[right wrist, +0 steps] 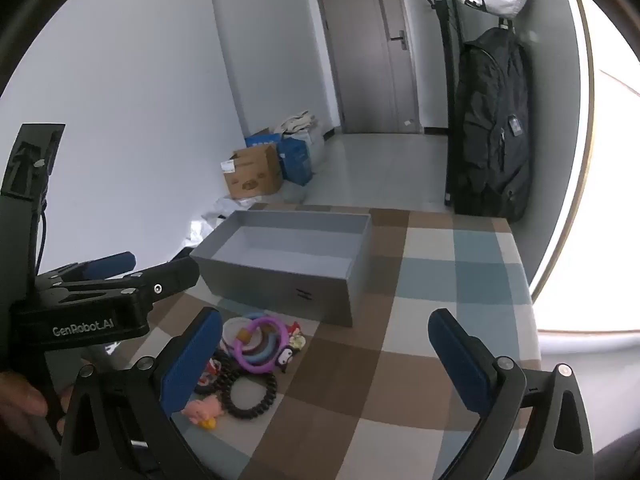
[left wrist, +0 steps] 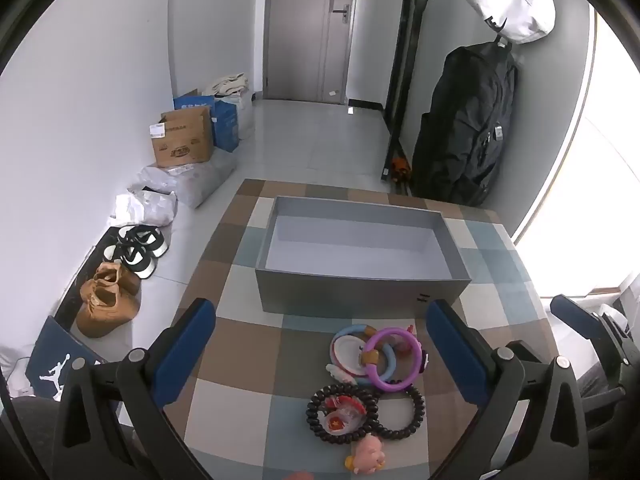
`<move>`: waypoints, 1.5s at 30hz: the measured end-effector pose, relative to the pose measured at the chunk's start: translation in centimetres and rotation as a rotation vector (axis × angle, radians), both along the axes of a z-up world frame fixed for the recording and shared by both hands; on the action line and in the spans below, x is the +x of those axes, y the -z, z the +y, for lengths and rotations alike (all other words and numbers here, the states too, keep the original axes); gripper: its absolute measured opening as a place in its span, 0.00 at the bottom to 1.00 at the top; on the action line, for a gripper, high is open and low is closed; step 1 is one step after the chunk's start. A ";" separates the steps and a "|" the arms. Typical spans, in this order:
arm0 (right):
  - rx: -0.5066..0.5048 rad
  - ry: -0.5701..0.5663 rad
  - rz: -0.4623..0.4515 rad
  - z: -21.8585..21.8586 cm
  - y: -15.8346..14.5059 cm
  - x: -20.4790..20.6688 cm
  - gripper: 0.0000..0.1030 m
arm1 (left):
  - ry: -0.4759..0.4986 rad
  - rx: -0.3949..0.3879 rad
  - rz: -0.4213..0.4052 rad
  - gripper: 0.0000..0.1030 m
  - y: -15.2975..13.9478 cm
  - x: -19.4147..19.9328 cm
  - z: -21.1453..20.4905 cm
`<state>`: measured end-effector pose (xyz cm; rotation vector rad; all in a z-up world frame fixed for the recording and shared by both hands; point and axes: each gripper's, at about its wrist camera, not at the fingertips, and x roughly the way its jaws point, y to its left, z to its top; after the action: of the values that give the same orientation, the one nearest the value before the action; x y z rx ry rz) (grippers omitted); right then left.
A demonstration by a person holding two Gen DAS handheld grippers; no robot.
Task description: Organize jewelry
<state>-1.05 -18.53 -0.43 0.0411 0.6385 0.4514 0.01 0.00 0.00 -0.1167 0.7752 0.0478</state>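
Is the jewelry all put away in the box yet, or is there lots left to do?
Nothing looks done yet: the grey box is empty. Nothing is in hand either; the left gripper and right gripper are both open and hold nothing. Everything is left: the purple ring, the blue ring, the two black coil bracelets and the pink charm sit in a pile on the checked tablecloth in front of the box.

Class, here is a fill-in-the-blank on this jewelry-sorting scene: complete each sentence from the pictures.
1. The grey box holds ____.
2. The purple ring lies on the ____ ring beneath it.
3. Both the left gripper and the right gripper are ____.

Missing words: nothing; blue; open
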 end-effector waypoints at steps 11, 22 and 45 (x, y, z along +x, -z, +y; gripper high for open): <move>0.000 0.009 -0.009 -0.1 -0.2 0.1 1.00 | 0.003 -0.013 -0.004 0.99 -0.1 -0.3 -0.1; -0.001 0.015 -0.013 -0.3 -0.6 -0.2 1.00 | 0.006 -0.012 -0.002 0.99 -0.1 -0.1 -0.1; -0.005 0.017 -0.013 -0.1 -0.6 -0.3 1.00 | 0.013 0.001 -0.018 0.99 -0.4 -0.4 -0.3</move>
<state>-1.40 -18.60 0.18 0.0389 0.6256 0.4339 -0.42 -0.27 0.43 -0.1109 0.7574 0.0352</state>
